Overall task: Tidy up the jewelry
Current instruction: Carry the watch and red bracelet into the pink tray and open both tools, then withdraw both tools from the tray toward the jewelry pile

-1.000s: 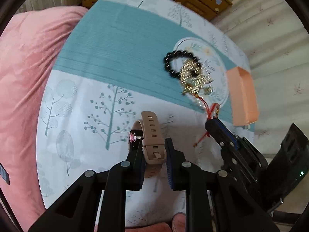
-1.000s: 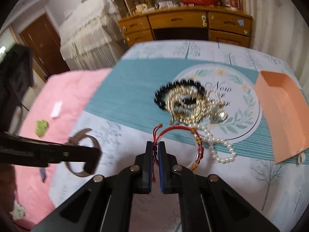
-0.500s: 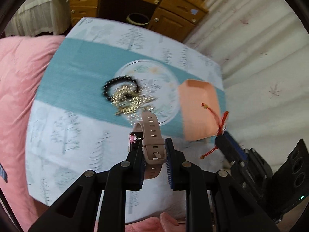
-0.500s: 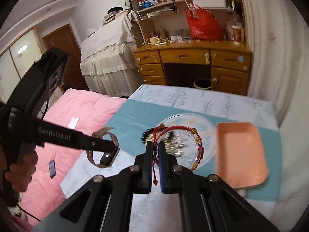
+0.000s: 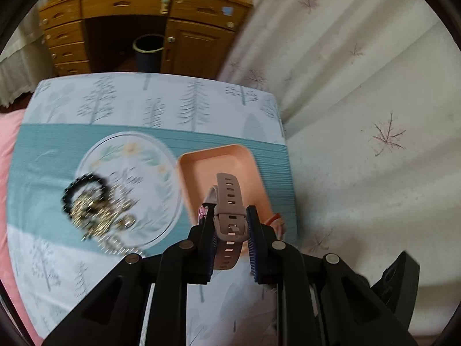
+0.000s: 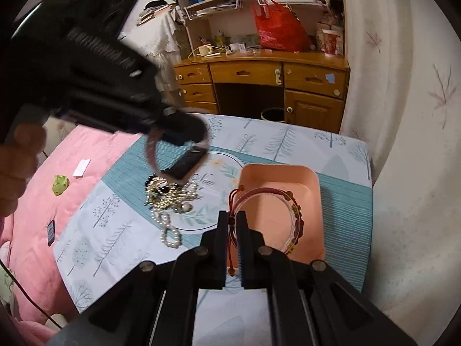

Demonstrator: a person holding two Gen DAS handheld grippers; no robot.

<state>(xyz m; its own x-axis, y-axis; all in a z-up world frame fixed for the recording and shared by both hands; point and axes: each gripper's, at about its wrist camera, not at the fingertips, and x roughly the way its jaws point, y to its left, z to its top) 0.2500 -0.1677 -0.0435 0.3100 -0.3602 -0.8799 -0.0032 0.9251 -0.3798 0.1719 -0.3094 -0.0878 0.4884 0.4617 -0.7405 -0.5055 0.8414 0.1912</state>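
Tilting down above the tray (image 6: 312, 178), left gripper (image 5: 230, 216) clamps a watch (image 5: 230, 201); right gripper (image 6: 234, 222) pinches a red bracelet (image 6: 294, 210).

Two matte black handheld grippers, left gripper (image 5: 230, 230) with ribbed blue pads (image 5: 252, 242) lining slim fingers, right gripper (image 6: 233, 230) on angular triangular-cutout linkages, round silver screw heads at pivots, bare hand (image 6: 17, 170) gripping a chunky black handle
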